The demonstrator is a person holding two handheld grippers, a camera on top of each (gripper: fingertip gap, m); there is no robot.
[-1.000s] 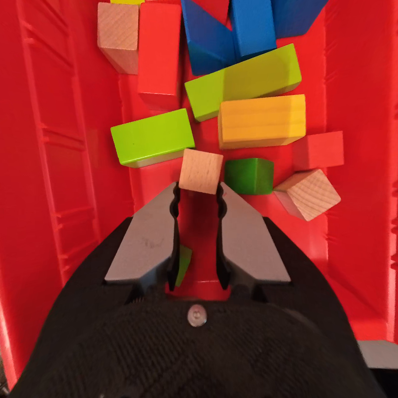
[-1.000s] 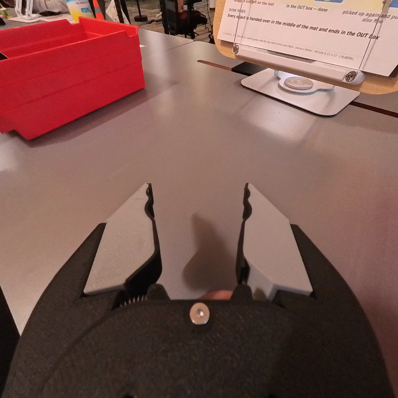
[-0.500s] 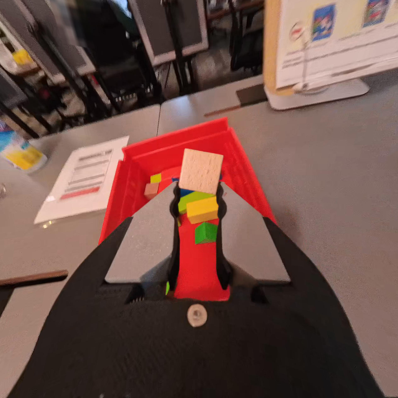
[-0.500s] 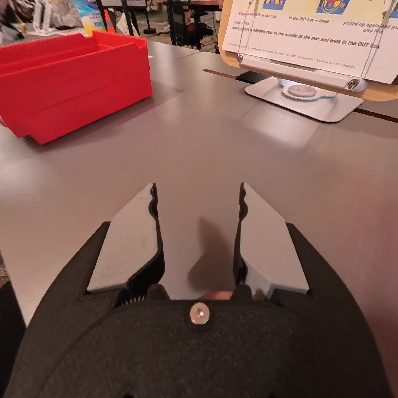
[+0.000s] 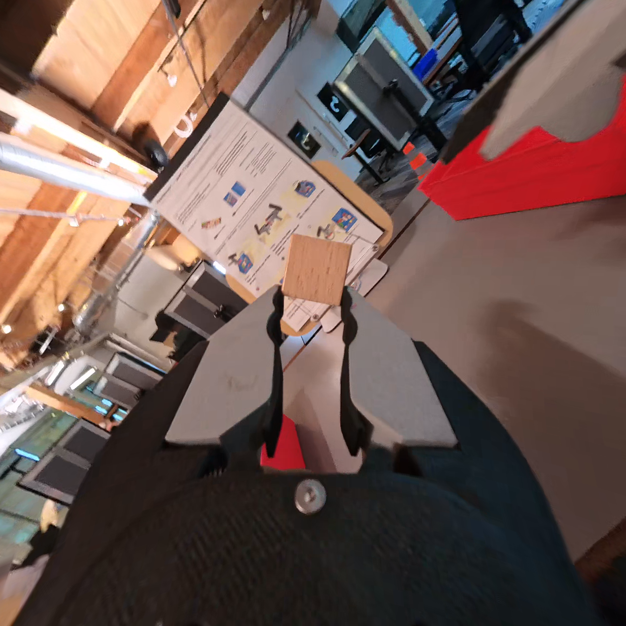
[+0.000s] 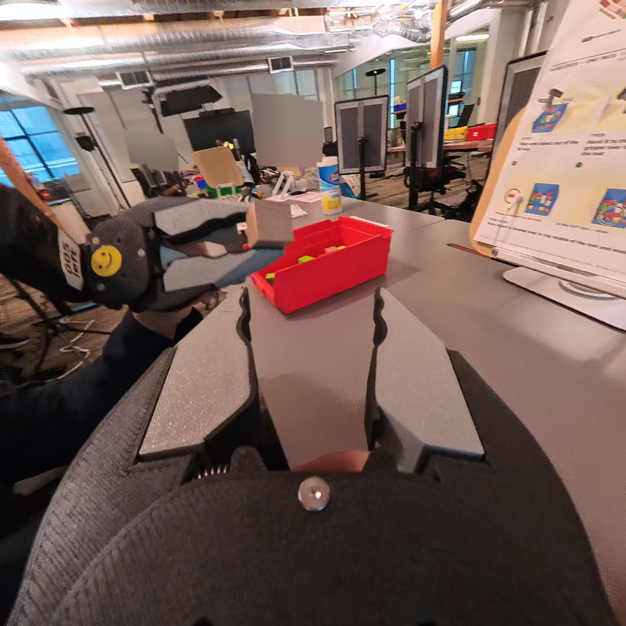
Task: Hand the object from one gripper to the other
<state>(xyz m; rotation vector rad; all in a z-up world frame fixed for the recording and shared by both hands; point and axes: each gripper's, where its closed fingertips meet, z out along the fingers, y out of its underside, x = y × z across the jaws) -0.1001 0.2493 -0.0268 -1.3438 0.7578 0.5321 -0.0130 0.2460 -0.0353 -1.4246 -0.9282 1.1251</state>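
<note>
Handover approach: left gripper (image 5: 311,298) pinches the wooden cube (image 5: 316,269); right gripper (image 6: 310,298), wide open and empty, must swing toward ten o'clock.

Both pictures are bright, with warm indoor light from above. In the left wrist view the whole scene is tilted and strongly blurred by motion; the ceiling lamp (image 5: 111,159) at far left is overexposed and smeared into a streak. Only the block (image 5: 316,273) and the left gripper (image 5: 310,298) stay rather sharp. A soft dark shadow lies on the table (image 5: 508,305) at right. In the right wrist view the near fingers (image 6: 210,382) are sharp, with visible grain. The far room is soft, and straight lines bend toward the edges. The windows (image 6: 30,142) at far left glow blue. A shadow lies on the table between the fingers.
</note>
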